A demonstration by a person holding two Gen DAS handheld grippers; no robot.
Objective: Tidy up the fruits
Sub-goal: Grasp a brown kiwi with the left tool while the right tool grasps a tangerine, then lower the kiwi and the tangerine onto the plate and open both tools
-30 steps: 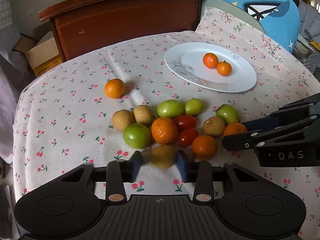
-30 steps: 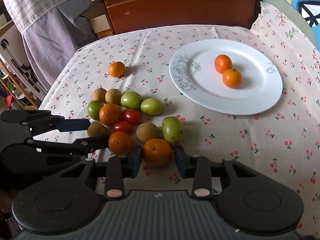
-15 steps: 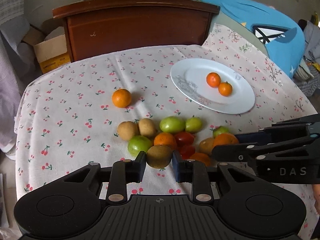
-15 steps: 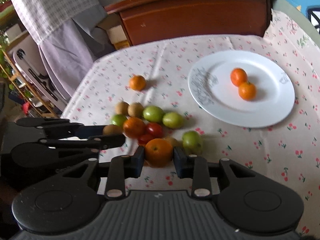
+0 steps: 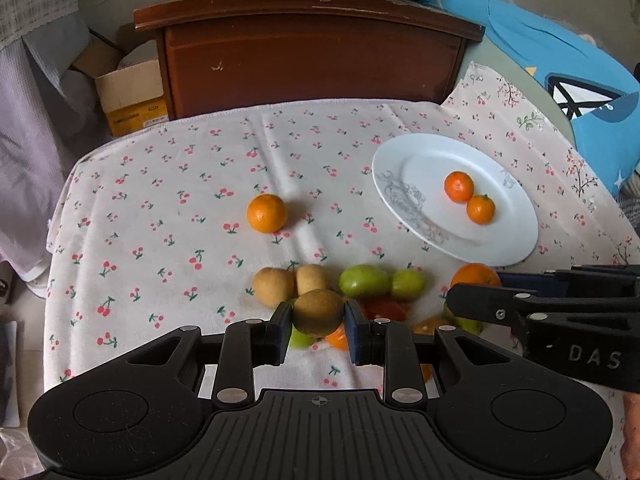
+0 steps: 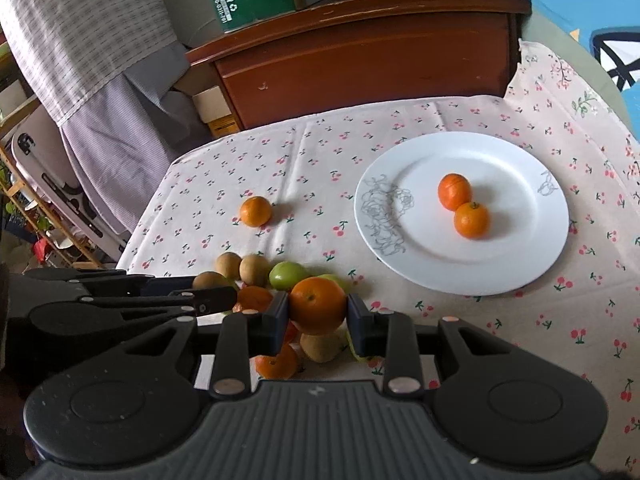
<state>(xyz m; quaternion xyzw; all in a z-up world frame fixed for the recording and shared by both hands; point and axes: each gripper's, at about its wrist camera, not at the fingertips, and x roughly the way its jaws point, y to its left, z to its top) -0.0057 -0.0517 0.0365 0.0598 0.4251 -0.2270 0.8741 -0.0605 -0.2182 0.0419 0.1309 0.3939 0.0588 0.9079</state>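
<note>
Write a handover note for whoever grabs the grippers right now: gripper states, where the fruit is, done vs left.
Left gripper: shut on a brown fruit, held above the pile.
Right gripper: shut on an orange, also held above the pile.
White plate: two oranges on it.
Left: place both held fruits; one lone orange and the mixed pile of green, brown, red and orange fruit remain on the tablecloth.

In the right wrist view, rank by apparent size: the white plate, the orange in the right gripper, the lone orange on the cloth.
1. White plate, largest.
2. Orange held in the right gripper; nearness to the camera enlarges it.
3. Lone orange on the cloth, smallest-looking; true size against the held one is unsure.
</note>
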